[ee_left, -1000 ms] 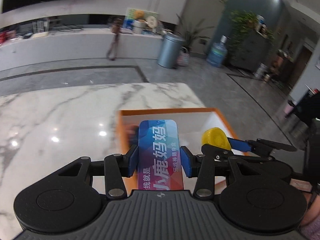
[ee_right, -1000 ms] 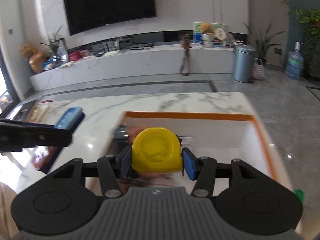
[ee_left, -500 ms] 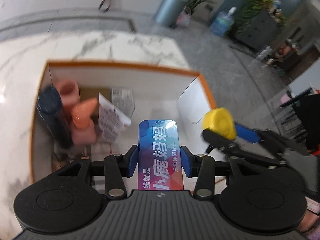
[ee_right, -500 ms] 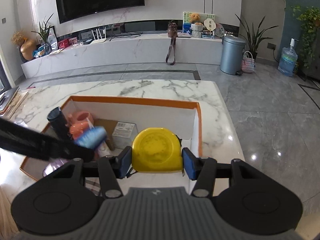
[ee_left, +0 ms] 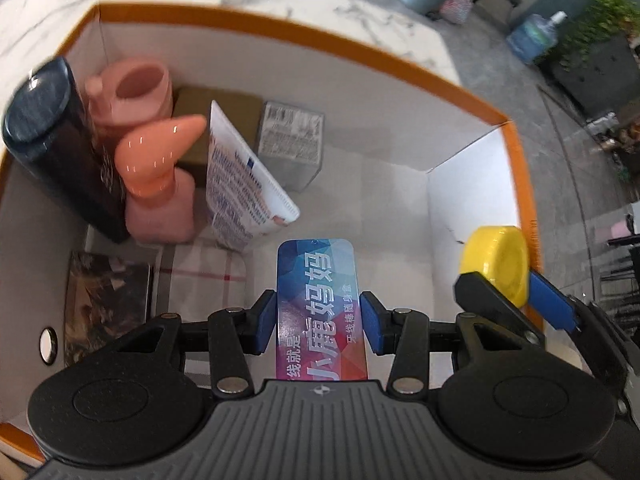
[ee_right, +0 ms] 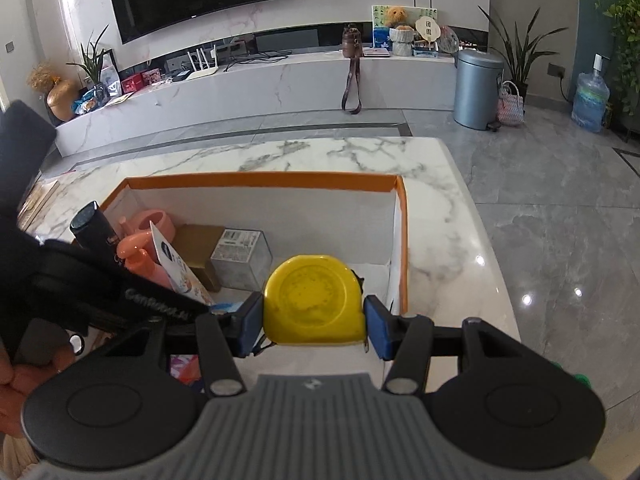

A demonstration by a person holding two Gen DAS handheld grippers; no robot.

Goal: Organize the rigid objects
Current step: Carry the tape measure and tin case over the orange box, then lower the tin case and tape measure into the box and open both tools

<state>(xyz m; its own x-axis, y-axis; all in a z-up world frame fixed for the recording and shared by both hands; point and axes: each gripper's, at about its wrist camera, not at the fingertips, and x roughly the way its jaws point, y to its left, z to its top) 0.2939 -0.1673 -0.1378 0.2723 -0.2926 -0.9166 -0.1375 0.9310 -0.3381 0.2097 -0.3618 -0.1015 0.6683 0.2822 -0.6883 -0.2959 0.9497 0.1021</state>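
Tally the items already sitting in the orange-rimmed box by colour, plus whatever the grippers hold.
Pink: 2, cup, spouted bottle
Black: 1, cylinder
White: 1, tube
Brown: 1, carton
Grey: 1, labelled box
Held: 2, multicoloured tin, yellow tape measure
Total: 8

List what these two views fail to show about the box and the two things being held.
- Colourful card: its lower end is hidden under the left gripper body, left wrist view.
- Yellow tape measure: only its flat face shows in the right gripper; any tape or markings cannot be made out, right wrist view.
- Box: near wall is hidden behind both gripper bodies.
- White printed packet: print is too blurred to read.
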